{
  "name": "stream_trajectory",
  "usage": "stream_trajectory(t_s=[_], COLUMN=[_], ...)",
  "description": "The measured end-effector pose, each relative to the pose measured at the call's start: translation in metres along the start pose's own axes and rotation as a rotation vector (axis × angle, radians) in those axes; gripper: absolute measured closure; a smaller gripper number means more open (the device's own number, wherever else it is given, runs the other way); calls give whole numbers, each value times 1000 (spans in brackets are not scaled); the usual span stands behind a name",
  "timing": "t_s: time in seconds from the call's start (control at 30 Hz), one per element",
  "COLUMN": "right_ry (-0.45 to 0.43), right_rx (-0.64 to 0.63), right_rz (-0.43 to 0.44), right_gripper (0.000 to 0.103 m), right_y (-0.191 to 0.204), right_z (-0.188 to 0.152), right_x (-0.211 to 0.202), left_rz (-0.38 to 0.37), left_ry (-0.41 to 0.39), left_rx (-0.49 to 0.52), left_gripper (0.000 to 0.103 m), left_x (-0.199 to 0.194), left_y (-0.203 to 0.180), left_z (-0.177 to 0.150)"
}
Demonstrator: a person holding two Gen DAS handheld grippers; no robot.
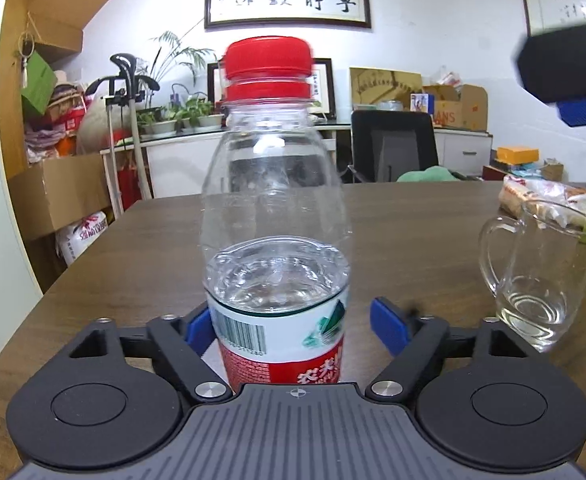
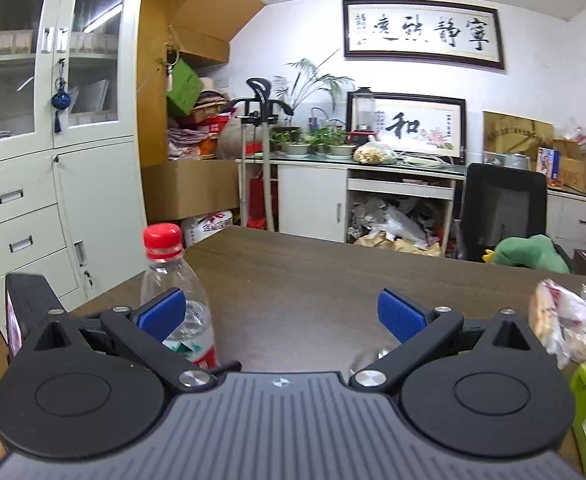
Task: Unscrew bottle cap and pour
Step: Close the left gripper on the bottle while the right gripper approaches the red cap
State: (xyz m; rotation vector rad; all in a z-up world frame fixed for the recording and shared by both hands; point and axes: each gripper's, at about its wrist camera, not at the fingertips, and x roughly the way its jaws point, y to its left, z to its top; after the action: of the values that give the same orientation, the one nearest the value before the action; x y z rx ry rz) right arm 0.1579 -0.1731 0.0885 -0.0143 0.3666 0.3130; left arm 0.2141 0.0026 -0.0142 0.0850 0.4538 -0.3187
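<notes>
the counter [image 1: 413, 220] was a broad brown slab, and nearly everything that mattered stood toward its near edge. the bottle [image 1: 277, 208] stood upright on it, water up to about the top of the label, clear above that. the left gripper [image 1: 293, 326] sat low around the bottle's label, its fingers [image 1: 387, 326] spread: the left pad looked close to or touching the plastic, the right pad stood clear with a visible gap. the right gripper [image 2: 283, 316] was up and off to the side, its fingers [image 2: 401, 318] wide apart and holding nothing, the bottle just past its left pad. the glass mug [image 1: 541, 276] stood to the right of the bottle, apart from it, with a shallow pool of water in the bottom. the red cap [image 1: 269, 58] sat on the neck; whether screwed tight, i could not tell.

water in the mug and a capped bottle would suit either a pour already made or one yet to come. for a good hold, i judged the left fingers ought to close squarely on the label band, firm enough to stop turning, not crushing the thin wall.
</notes>
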Motion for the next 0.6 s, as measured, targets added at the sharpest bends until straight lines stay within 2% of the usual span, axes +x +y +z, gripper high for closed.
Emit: stream_trajectory(t_s=[0.13,0.23,0.37,0.6], right_ry=[-29,-48,-32,-8], right_rx=[-29,-59,-42,-115], right_rz=[3,14,17,21], right_gripper=[0,0,0,0], right_y=[13,22,27,43], right_z=[10,16,20,27], right_x=[9,15,21,31], left_rz=[-1,1,9,20], left_ry=[-1,-1,-4,-6], left_rx=[-15,-16,-12,-9], left_gripper=[40,40,40,41], left_x=[0,0,-1,-2], left_y=[6,8,7,4], left_z=[0,0,1,1])
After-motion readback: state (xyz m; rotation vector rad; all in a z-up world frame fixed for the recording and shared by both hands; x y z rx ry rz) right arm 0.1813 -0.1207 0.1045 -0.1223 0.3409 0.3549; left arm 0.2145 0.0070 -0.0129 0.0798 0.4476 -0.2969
